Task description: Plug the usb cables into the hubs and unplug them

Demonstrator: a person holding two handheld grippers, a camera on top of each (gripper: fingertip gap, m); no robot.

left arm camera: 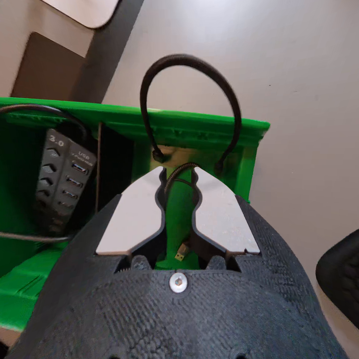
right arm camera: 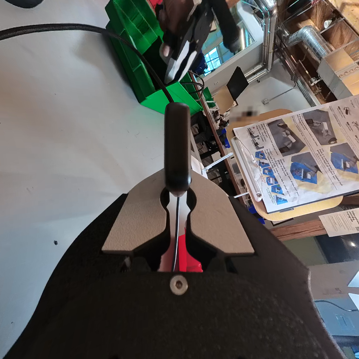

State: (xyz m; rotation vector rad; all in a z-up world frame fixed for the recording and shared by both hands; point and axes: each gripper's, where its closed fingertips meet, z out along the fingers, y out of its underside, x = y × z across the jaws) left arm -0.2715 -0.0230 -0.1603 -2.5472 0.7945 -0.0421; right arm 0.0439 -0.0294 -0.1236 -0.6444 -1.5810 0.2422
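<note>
Left wrist view: your left gripper (left arm camera: 178,171), two pale flat plates edged in black on a rough-printed black body, hangs over the end compartment of the bright green plastic bin (left arm camera: 194,124), which sits by an edge of the white bench (left arm camera: 272,58). Its jaws stand apart with nothing clamped. Between them runs a brown-and-black braided cable (left arm camera: 172,179); whether it touches either jaw I cannot tell. Its gold-coloured metal USB plug (left arm camera: 181,252) lies on the green floor near the jaw roots. A thick black braided cable (left arm camera: 190,60) arches over the bin's far rim, both ends dropping inside the compartment. Past a thin dark divider (left arm camera: 98,167), the next compartment holds a dark grey ribbed USB hub (left arm camera: 64,178) with a row of slots, leaning and blurred, with thin black leads (left arm camera: 44,108) looping around it. A black mesh chair (left arm camera: 340,281) shows at the right.

Right wrist view: your right gripper (right arm camera: 177,191) is clamped on the tail end of a smooth, rounded black oblong hub (right arm camera: 177,145), which sticks straight out ahead; its thin lead (right arm camera: 177,229) runs back between the jaws over something red (right arm camera: 189,252). Beyond, the green bin stands near the bench's far edge, the left gripper (right arm camera: 182,64) above it. A wooden clipboard of printed sheets (right arm camera: 301,161) stands off the bench to the right.
</note>
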